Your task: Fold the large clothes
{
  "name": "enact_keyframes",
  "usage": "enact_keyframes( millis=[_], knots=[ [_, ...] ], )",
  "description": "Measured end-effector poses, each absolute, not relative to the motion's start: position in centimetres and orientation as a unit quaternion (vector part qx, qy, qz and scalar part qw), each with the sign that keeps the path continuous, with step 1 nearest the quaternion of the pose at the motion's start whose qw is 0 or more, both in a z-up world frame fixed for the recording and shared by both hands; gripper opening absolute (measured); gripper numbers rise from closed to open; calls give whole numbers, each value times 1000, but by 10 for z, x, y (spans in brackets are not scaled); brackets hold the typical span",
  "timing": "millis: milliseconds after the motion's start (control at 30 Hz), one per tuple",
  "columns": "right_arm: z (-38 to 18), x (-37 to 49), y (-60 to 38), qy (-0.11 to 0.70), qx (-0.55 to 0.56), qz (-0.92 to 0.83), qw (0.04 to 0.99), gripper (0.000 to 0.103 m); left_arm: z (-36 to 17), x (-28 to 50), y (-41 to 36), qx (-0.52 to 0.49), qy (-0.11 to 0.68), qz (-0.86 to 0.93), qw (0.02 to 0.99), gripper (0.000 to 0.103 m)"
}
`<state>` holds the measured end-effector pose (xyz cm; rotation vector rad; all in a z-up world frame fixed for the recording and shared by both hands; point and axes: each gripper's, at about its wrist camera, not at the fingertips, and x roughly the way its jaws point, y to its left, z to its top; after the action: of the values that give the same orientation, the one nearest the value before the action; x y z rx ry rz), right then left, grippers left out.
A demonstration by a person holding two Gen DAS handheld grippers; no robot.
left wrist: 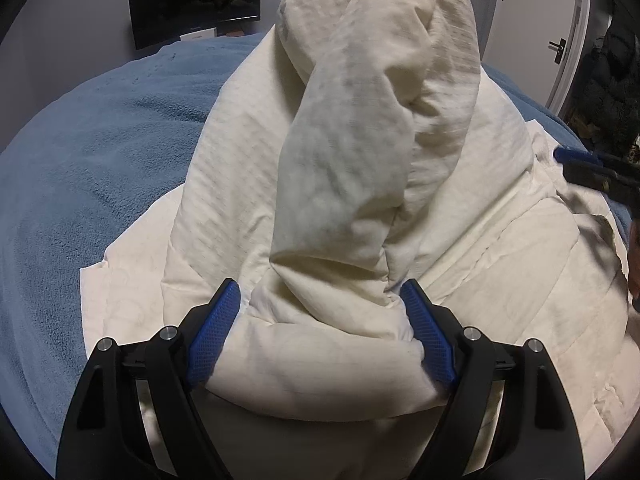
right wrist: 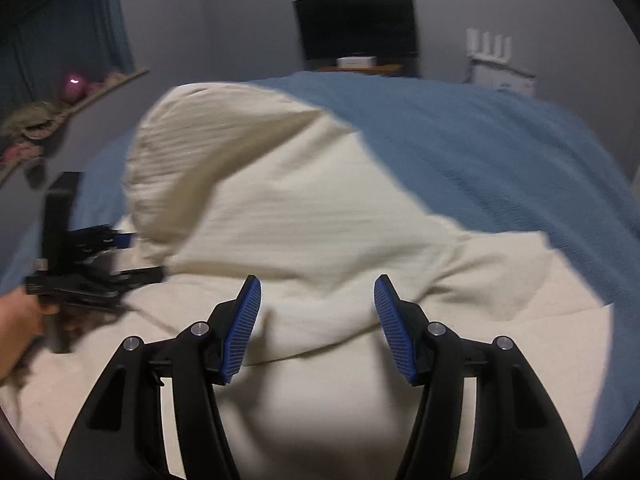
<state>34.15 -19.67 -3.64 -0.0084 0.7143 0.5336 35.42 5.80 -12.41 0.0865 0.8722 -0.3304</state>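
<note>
A cream padded coat point(left wrist: 348, 128) lies heaped on a bed, and a thick part of it rises in a tall fold. My left gripper point(left wrist: 320, 286) stands wide, its blue pads point(left wrist: 214, 332) pressed on both sides of a bulky roll of the coat. In the right wrist view the coat point(right wrist: 280, 200) spreads under and beyond my right gripper point(right wrist: 318, 280). That gripper is open, and its pads point(right wrist: 242, 328) stand clear of the cloth. The left gripper point(right wrist: 120, 248) shows at the left edge with a hand point(right wrist: 16, 316) on it. The right gripper's tip point(left wrist: 560, 154) shows at the right edge of the left wrist view.
A blue fleece blanket point(left wrist: 100, 140) point(right wrist: 480, 140) covers the bed around the coat. A dark monitor point(right wrist: 356, 24) point(left wrist: 192, 4) stands against the grey wall beyond the bed. A white door point(left wrist: 532, 20) is at the right. A shelf with small things point(right wrist: 48, 120) runs at the left.
</note>
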Motion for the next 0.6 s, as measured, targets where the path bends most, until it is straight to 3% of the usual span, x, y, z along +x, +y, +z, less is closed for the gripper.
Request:
enact_keyframes(
  millis=[100, 267, 533, 567, 600],
  knots=[
    [-59, 346, -181, 378, -55, 241, 892, 56, -123, 353, 56, 45, 420, -155, 893, 80],
    [-80, 351, -183, 398, -20, 233, 887, 56, -108, 343, 52, 52, 405, -147, 901, 78],
    [-91, 340, -183, 392, -26, 229, 891, 56, -36, 355, 37, 18, 343, -190, 920, 85],
    [-93, 339, -183, 391, -27, 229, 891, 56, -31, 360, 38, 3, 342, -196, 919, 80],
    [-93, 338, -183, 390, -28, 229, 892, 56, -30, 368, 40, -21, 350, -206, 913, 56]
  ],
)
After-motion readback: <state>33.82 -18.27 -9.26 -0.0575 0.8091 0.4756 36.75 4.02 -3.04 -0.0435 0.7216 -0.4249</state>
